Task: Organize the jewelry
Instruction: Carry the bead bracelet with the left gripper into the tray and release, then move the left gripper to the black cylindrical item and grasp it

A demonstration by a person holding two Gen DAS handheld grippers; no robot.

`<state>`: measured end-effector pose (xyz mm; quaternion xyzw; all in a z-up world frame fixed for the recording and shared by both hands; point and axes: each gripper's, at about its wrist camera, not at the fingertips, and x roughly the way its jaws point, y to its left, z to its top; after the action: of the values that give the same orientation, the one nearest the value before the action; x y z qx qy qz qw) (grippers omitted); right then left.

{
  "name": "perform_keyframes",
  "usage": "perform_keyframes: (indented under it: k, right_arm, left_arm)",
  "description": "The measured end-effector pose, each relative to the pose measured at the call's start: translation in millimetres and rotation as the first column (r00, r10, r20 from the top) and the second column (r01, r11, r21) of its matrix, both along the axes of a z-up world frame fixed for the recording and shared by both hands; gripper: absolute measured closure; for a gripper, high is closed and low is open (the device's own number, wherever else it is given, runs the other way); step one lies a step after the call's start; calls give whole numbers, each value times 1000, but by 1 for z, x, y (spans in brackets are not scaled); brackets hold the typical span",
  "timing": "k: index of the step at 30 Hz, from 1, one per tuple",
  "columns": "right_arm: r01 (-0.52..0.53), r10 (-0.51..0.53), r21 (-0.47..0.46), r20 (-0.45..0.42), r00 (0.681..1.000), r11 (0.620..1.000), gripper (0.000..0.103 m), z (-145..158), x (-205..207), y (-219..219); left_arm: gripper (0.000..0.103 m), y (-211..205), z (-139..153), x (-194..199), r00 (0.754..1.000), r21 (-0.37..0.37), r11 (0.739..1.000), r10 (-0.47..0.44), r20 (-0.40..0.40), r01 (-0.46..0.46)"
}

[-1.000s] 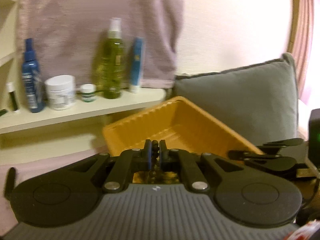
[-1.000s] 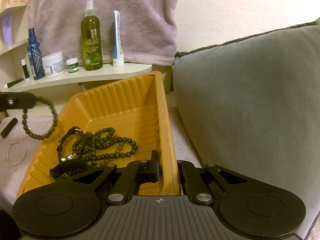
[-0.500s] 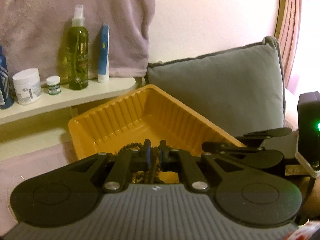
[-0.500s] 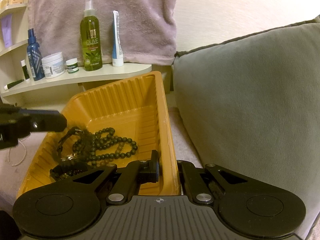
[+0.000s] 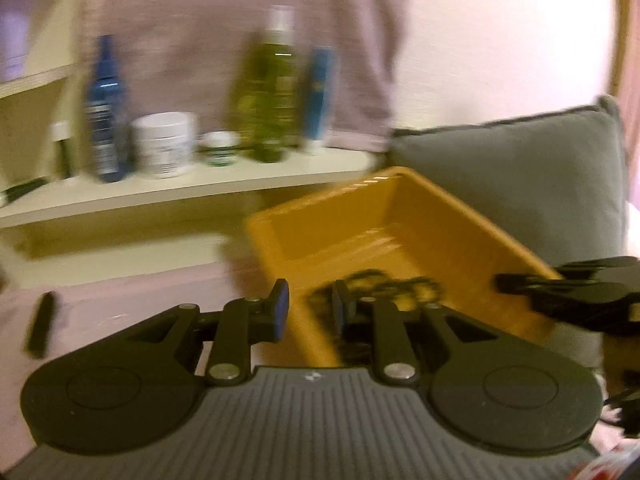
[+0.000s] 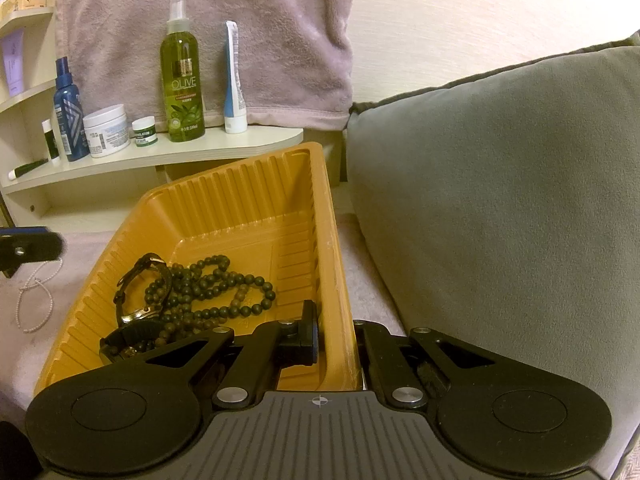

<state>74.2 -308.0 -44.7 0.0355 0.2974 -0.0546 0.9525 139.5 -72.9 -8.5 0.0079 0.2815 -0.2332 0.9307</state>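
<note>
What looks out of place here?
A pale bead strand lies loose on the pink cover, outside the orange tray that holds the dark beads and watch. Tray tilts, right gripper clamped on its rim.

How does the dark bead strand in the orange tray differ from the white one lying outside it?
The dark bead strand lies inside the orange tray, heaped in tangled loops beside a black watch; the white bead strand lies outside the tray, on the pinkish cloth to its left. The dark beads look larger and nearly black-green; the white ones are tiny and pale, forming one thin open loop. Both are round-bead strands, and no gripper holds either.
</note>
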Motion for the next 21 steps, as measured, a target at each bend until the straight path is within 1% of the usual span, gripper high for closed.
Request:
perform_keyframes:
  k: [4, 8, 15, 19, 21]
  right_arm:
    - [-1, 1, -2, 0, 1000, 1000, 99, 0, 0, 0]
    - [-2, 2, -6, -1, 1000, 1000, 99, -1, 0, 0]
    - [-3, 3, -13, -2, 1000, 1000, 99, -1, 0, 1]
    - [-3, 3, -15, -4, 1000, 1000, 99, -1, 0, 2]
    - [-3, 3, -18, -4, 1000, 1000, 99, -1, 0, 2]
  left_arm:
    - [82, 34, -9, 2, 993, 26, 992, 121, 1, -121]
    - [82, 64, -20, 3, 975, 58, 973, 224, -6, -223]
    - [82, 103, -38, 4, 941, 105, 936, 339, -16, -335]
    - [79, 121, -46, 14, 917, 128, 911, 398, -10, -393]
    - [79, 129, -48, 19, 906, 139, 898, 422, 0, -418]
